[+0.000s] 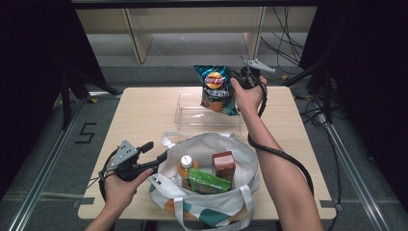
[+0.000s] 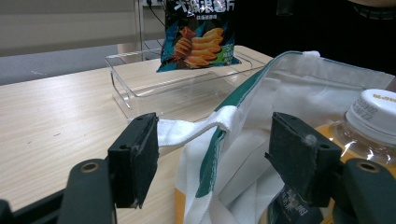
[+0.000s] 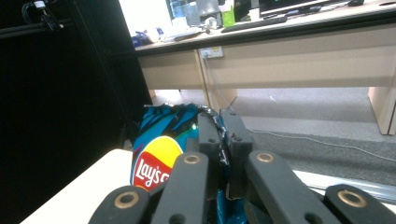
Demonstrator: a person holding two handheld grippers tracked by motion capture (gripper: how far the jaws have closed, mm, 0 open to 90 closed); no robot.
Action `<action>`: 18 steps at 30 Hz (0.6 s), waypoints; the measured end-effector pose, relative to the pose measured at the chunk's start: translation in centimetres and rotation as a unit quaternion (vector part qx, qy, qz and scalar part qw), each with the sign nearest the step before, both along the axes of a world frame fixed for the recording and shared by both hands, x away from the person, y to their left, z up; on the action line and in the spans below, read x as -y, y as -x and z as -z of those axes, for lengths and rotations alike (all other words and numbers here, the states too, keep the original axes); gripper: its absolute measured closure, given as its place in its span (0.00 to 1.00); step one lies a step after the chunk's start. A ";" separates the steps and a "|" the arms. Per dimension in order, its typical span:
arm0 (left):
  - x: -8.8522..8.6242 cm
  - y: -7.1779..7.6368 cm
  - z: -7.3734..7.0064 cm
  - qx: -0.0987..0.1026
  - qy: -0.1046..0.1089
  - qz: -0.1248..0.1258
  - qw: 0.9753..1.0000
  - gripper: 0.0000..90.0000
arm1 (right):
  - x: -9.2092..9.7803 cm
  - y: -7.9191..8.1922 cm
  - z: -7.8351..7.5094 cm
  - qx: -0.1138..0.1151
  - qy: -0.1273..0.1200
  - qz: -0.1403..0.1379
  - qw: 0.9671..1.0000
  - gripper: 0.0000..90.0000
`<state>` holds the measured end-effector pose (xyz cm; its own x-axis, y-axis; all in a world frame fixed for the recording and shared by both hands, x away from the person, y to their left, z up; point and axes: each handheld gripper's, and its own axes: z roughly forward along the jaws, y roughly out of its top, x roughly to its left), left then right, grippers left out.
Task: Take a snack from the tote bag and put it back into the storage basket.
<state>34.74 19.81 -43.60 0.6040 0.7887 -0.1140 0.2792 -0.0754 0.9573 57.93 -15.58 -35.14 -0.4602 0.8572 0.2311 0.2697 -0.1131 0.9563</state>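
My right gripper (image 1: 238, 77) (image 3: 219, 135) is shut on the top edge of a blue Lay's chips bag (image 1: 216, 89) (image 3: 156, 163). The bag hangs upright over a clear plastic tray (image 1: 187, 115) (image 2: 140, 88) at the table's far middle. My left gripper (image 1: 156, 151) (image 2: 212, 154) is open at the left rim of a white and green tote bag (image 1: 240, 149) (image 2: 289, 79). The bag's white strap (image 2: 191, 128) runs between the jaws and touches the left one. In the left gripper view the chips bag (image 2: 198, 35) hangs just above the tray.
Inside the tote stand an orange juice bottle (image 1: 185, 166) (image 2: 373, 116) with a white cap, a brown box (image 1: 223, 163) and a green packet (image 1: 208, 182). The wooden table (image 1: 139, 115) has bare surface to the left of the tray. Cables trail on the floor at the right.
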 end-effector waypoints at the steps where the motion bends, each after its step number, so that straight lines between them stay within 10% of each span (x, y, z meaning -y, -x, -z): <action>1: 0.0 0.0 0.0 0.000 0.000 -0.001 1.000 0.36 | 0.0 -0.1 0.1 0.001 -0.001 0.000 1.000 0.99; 18: 0.0 0.0 0.0 0.000 -0.004 -0.001 1.000 0.36 | -0.3 -0.6 1.3 -0.016 -0.009 0.007 1.000 0.98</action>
